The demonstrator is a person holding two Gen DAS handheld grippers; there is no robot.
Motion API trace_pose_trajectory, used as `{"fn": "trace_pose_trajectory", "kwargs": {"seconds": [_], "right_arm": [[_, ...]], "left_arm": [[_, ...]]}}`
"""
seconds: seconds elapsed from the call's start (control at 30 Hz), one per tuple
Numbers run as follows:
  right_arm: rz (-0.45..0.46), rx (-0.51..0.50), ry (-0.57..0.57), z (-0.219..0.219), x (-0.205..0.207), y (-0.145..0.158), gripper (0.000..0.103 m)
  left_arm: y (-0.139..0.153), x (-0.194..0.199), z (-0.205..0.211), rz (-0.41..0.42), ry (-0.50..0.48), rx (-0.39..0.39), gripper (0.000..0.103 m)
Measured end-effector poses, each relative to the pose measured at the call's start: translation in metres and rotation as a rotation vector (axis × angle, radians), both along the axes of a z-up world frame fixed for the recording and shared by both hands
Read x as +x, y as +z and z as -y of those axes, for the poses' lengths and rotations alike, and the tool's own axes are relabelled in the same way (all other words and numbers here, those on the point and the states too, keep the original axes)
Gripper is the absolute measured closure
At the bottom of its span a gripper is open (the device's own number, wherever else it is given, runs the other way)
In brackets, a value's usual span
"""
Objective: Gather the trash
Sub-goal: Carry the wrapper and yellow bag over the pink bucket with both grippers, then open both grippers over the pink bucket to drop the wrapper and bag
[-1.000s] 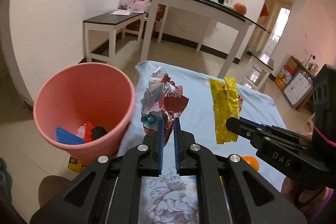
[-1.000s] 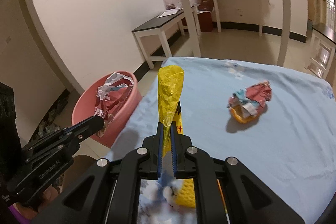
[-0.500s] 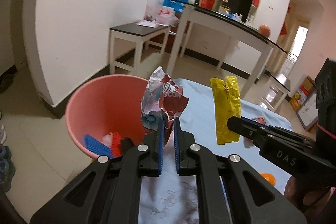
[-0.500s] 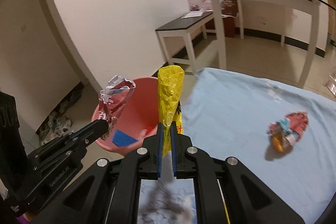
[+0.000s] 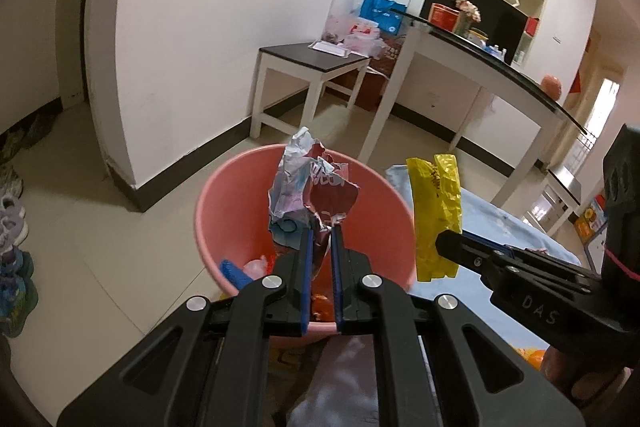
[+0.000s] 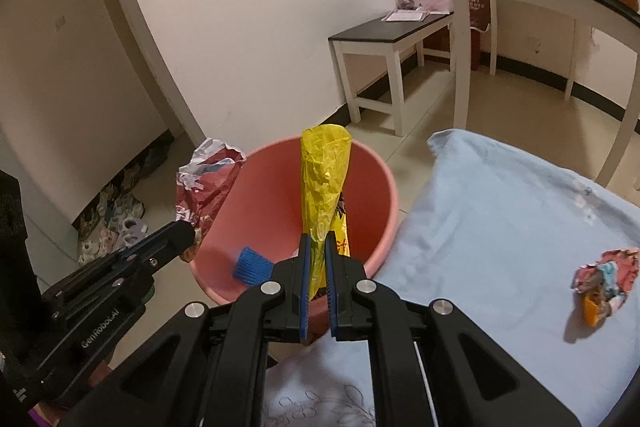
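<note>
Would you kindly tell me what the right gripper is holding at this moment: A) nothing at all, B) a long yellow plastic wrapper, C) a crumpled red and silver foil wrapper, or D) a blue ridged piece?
B: the right gripper is shut on the long yellow plastic wrapper, held over the pink plastic bucket; the red and silver foil wrapper sits in the left gripper.

"DAS" on the right tongs (image 5: 440, 245); "GenRobot.AI" on the left tongs (image 6: 188, 233).
</note>
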State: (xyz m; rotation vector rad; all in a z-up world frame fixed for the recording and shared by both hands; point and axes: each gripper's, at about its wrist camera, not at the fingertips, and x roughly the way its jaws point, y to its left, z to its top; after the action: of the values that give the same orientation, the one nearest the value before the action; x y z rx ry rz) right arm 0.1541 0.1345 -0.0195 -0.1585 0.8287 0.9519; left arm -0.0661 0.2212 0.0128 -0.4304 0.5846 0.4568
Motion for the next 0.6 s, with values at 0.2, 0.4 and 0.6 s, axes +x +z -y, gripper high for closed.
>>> {"fn": "trace_pose_trajectory", "kwargs": {"seconds": [0.2,0.4,0.6], "right_arm": [[-0.021,-0.018,0.008,-0.019,0.004,-0.013,0.097],[-0.026,-0.031,0.007,-0.035,0.003,-0.021,0.096],[-0.05,-0.031,-0.002,-0.039,0.004,-0.028,0.089]], "left_arm": [[-0.011,-0.003,-0.015,-0.013,0.012,-0.052,0.095],[-0.017,-0.003,-0.024,-0.022,0.004,-0.073,0.095],[-0.025,0.006,-0.032,-0.048,0.004,-0.109,0.094]]}}
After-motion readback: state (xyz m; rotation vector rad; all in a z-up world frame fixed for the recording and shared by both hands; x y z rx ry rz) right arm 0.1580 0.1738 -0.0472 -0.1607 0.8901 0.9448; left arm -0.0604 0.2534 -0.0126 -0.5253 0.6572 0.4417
